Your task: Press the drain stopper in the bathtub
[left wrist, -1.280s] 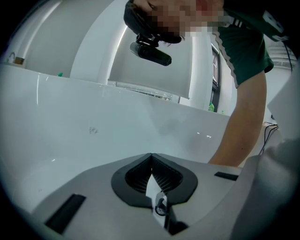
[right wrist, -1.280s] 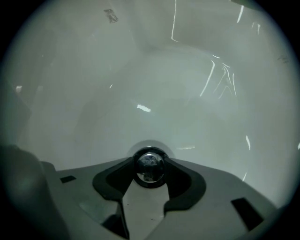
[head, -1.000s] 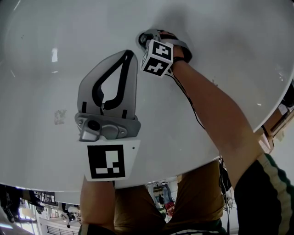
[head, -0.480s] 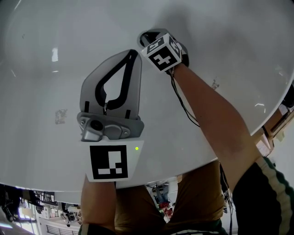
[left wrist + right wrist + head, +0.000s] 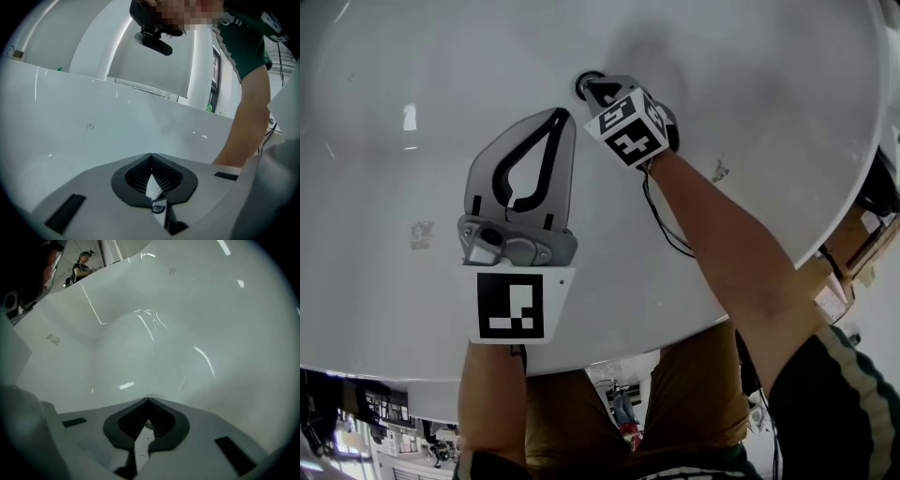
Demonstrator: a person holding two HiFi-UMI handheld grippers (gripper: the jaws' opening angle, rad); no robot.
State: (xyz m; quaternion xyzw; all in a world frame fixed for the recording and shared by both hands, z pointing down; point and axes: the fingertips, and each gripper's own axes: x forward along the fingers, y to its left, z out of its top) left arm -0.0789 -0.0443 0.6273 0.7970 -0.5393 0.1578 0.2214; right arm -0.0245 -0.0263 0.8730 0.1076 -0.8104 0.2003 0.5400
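Tongs met drain in a white bathtub point(image 5: 750, 75). The right tongs point(image 5: 593, 90) were reaching to the drain stopper point(image 5: 583, 82), a dark ring set in the tub's floor. Their jaws were pressed together into one blunt point with nothing pinched between them. Whether that point already touched the stopper or sat just beside it could not be told from the head view, and the right gripper view showed only smooth enamel past the tips. The left tongs point(image 5: 565, 114), likewise shut and empty, hung near the stopper on the person's side of it and took no part in the work.

The step in hand appeared to be the press itself. It would likely go best with the shut tips centred on the stopper's cap rather than its rim. The push should run straight down into the stopper, not along the slant of the forearm point(image 5: 722, 244). A glancing push risked skidding off the cap onto the slick tub floor beside the stopper. One short, firm push, then a clean lift away, looked the safest course, with the left tongs held clear of the stopper.
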